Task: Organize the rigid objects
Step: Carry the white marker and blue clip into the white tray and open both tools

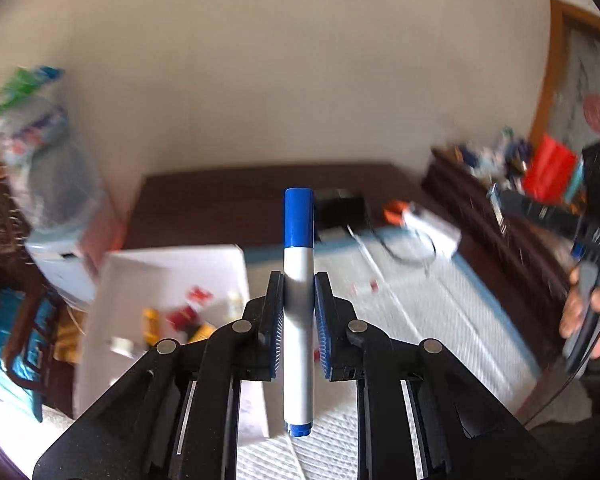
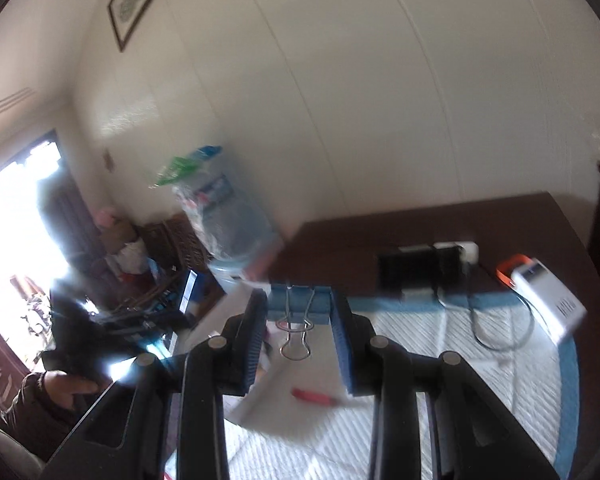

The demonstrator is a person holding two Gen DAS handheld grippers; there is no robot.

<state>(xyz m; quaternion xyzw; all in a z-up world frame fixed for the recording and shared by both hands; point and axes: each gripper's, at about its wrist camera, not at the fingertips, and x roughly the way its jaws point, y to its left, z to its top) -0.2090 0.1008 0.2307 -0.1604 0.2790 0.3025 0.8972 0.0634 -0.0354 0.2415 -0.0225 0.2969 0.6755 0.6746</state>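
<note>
The left hand-held gripper (image 1: 299, 312) is closed on a blue and grey marker (image 1: 298, 308), which stands upright between the pads, above the white mat (image 1: 440, 312) on the tabletop (image 1: 220, 204). The right hand-held gripper (image 2: 300, 320) grips a blue binder clip (image 2: 300, 304) by its body, and the wire handles hang down. Near the mat's left edge stands a white box (image 1: 140, 276) with small, blurred things, perhaps toys.

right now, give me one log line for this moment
left tool: shut on blue marker | right tool: shut on blue binder clip | both lifted above white mat | white box: holds small items
</note>
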